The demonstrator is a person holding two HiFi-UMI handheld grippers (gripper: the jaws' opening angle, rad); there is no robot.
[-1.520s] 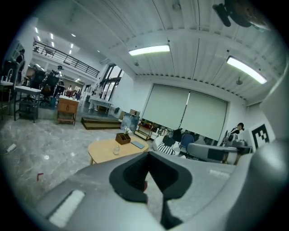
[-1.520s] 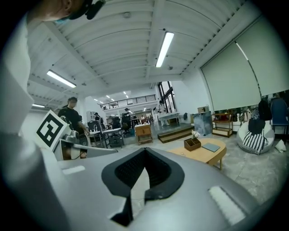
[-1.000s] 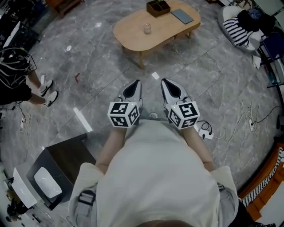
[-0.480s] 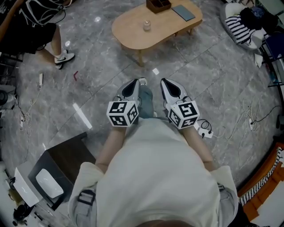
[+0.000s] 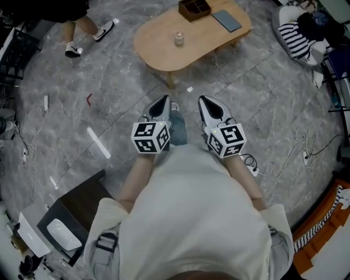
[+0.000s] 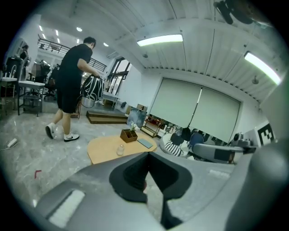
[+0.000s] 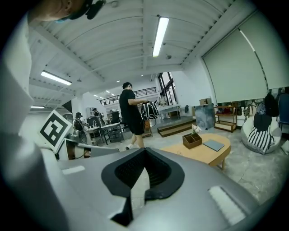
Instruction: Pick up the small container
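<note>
**Both grippers clenched, empty; container on table, well ahead**

Head view: L gripper (image 5: 159,106) & R gripper (image 5: 211,107) side by side, held low in front of the person's body, both pointing twd the oval wooden table (image 5: 156,52); well apart from it, grey marble floor (image 5: 262,93) between.

Small container (image 5: 179,38) = clear jar, upright on the tabletop, nr the middle of the table's left half, back from the near edge; nothing touching it. Wooden organiser box (image 5: 194,9) at the far edge; dark flat pad (image 5: 226,19) twd the right end; both apart from the jar.

L gripper view: jaws pressed together, nothing betw them; jar (image 6: 120,150) seen beyond the tips on the table. R gripper view: jaws (image 7: 144,150) likewise together, empty.

2nd person (image 5: 82,24) in dark clothes, white shoes, on the floor past the table's left end.
</note>
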